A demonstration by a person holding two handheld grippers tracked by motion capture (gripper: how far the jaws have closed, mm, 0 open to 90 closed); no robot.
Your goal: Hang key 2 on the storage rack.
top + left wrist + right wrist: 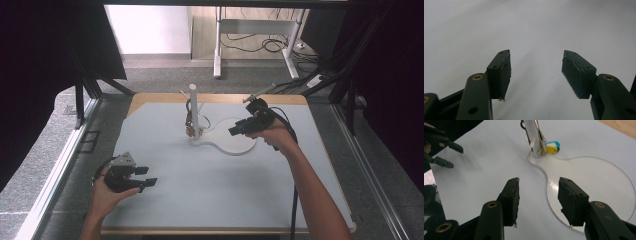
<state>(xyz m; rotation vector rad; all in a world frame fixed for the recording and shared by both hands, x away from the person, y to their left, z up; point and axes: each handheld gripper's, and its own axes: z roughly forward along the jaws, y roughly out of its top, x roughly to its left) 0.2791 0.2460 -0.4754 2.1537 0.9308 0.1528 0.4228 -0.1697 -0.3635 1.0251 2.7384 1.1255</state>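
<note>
Two grippers hold nothing: the right gripper [234, 131], fingers parted, hovers over the white stand [235, 140] mid-tabletop [200, 195], while the left gripper [149, 176] rests wide open near the front-left edge.

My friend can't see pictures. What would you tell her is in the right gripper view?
The right gripper, its two black jaws open with nothing between them, hovers over the edge of a flat white keyhole-shaped base plate on a pale grey table. A white upright post rises from the plate's narrow end, with a small yellow and blue piece beside its foot.
</note>
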